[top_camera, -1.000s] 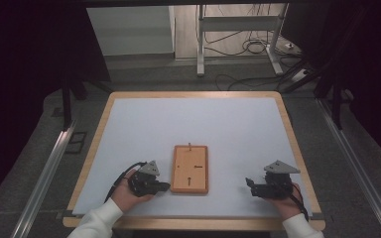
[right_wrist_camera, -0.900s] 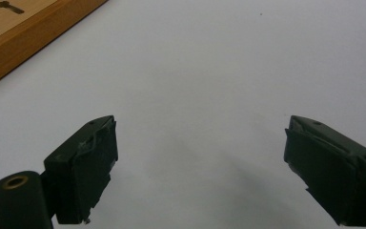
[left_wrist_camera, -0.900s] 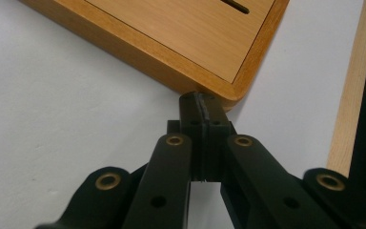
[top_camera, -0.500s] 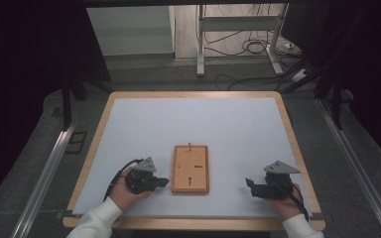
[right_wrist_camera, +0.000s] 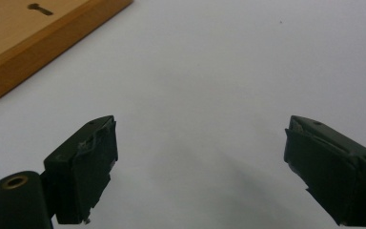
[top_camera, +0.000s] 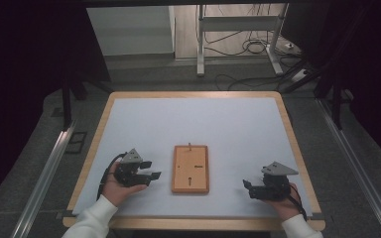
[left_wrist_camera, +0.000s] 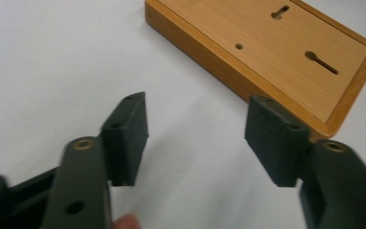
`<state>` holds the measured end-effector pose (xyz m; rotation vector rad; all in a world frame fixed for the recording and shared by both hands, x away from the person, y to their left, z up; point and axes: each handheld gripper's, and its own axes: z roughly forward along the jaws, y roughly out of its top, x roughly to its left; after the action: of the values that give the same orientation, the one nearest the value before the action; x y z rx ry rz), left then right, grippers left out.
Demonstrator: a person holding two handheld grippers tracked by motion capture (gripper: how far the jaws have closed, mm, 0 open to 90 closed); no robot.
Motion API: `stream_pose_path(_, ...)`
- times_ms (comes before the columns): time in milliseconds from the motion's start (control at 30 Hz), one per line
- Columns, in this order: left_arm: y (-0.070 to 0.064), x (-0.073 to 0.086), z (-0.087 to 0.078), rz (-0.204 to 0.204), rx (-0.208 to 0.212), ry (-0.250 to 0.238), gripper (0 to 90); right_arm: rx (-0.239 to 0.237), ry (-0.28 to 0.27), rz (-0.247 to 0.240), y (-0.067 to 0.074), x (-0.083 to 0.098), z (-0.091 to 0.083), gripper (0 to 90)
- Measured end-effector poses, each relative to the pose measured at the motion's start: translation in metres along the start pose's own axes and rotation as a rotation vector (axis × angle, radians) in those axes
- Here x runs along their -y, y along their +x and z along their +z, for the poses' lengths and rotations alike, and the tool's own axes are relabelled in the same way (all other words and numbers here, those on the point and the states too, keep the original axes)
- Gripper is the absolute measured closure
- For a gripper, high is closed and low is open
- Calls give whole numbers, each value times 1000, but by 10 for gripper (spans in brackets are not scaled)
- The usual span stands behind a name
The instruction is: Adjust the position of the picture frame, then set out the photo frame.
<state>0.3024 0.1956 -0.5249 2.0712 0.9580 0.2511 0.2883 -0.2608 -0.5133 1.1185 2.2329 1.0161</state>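
White tabletop (top_camera: 129,124), wood-edged, dark room around. Left hand-held gripper (top_camera: 149,170) jaws just opened wide, nothing between, aimed at wooden board (top_camera: 191,168) just beside. Board's long axis runs away from person. Right hand-held gripper (top_camera: 248,188) open, empty, farther off; left nearer.

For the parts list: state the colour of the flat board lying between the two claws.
Light orange-brown wood board, clearest in the left gripper view.

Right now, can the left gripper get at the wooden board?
Probably yes. The left gripper has just opened, nothing between its jaws, and bare table separates it from the board close beside it.
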Motion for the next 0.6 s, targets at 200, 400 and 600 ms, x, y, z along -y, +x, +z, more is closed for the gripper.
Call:
stream_pose_path(200, 5, 1, -1, -1, -8, -8, 344, -11, 0, 5, 2, 0, 1, 109)
stream_pose_path(400, 7, 0, -2, 1, -11, -30, 326, -13, 2, -2, 3, -1, 1, 112)
stream_pose_path(600, 7, -9, 0, 22, -9, -51, 309, -42, -7, 6, 4, -2, 1, 112)
